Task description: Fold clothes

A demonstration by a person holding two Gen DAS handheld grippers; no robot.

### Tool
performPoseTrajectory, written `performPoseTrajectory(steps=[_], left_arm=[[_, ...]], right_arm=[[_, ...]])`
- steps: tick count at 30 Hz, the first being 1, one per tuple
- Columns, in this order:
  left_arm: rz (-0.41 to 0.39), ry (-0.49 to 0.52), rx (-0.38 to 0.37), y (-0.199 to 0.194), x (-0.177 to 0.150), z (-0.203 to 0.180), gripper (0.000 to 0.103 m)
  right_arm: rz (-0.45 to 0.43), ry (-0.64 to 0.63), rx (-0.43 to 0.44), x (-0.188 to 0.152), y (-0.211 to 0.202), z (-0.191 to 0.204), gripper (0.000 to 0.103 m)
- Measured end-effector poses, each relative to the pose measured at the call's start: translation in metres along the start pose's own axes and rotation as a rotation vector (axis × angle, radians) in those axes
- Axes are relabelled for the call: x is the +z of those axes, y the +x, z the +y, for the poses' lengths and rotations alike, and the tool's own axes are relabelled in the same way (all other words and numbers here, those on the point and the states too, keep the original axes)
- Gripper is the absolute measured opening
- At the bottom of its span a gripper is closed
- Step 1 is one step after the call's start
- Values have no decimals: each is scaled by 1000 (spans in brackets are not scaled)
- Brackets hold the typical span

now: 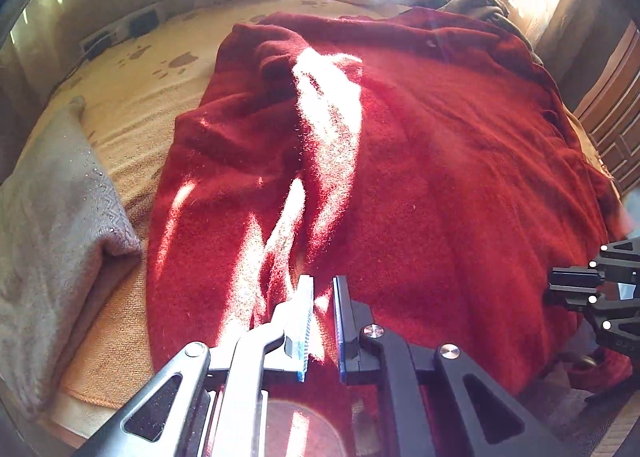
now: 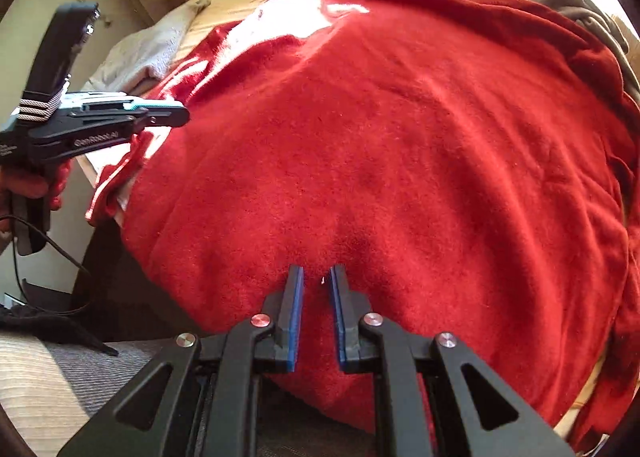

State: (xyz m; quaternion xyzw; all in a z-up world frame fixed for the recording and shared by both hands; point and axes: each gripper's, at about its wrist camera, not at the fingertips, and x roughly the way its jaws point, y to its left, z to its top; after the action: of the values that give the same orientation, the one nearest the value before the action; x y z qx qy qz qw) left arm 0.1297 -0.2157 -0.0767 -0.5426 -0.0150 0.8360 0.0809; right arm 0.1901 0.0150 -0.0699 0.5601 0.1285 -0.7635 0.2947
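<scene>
**Both grippers poised at the near hem of a spread garment**

A large, deep red, fuzzy knit garment (image 1: 420, 161) is lying spread across a tan bedcover printed with paw marks (image 1: 132, 97), reaching from just beneath both sets of jaws to far ahead of them. The left gripper (image 1: 322, 321) is sitting over the near edge of the cloth, its jaws standing slightly apart with red fabric showing in the narrow gap; whether any cloth is actually being pinched cannot be told. Ahead and to the left of these jaws, a loose sleeve-like fold is running away in a sunlit ridge. The right gripper (image 2: 316, 317) is likewise hovering low at the near hem, jaws parted by a small gap, nothing visibly clamped. In the right wrist view, the left gripper is appearing far to the left of the right jaws, at the garment's left border. A folded grey textured cloth (image 1: 60, 217) is lying well to the left of the left jaws, and a dark grey garment (image 2: 592, 21) is sitting beyond the red one.

The step in hand appears to be seizing the near hem. The next move is calling for both jaws to close on the edge, then carry it forward evenly over the body.
</scene>
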Motion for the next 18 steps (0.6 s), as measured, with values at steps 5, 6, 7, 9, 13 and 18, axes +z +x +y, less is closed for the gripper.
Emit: performPoseTrajectory(steps=[5,6,7,9,13,18], left_arm=[[-10,-16,-8,-2,-4,3,11],[-11,-19,-8,-3,-5,3,11],[-12,-23,-7,-5,-8,4,11],[-13,-35,-2,-8,-11,8,11],[-22,-65,-6,-17,-16,19,11],[-34,-82,9,-28,-22,28,11]], right_arm=[[15,-4,-22,1,-3,3,2],[18,13,-7,0,-7,1,2],[13,30,22,-2,-14,-2,2],[-3,52,117,-9,-31,-6,2],[44,42,280,-32,-56,-7,2],[72,105,210,-44,-55,-21,6]])
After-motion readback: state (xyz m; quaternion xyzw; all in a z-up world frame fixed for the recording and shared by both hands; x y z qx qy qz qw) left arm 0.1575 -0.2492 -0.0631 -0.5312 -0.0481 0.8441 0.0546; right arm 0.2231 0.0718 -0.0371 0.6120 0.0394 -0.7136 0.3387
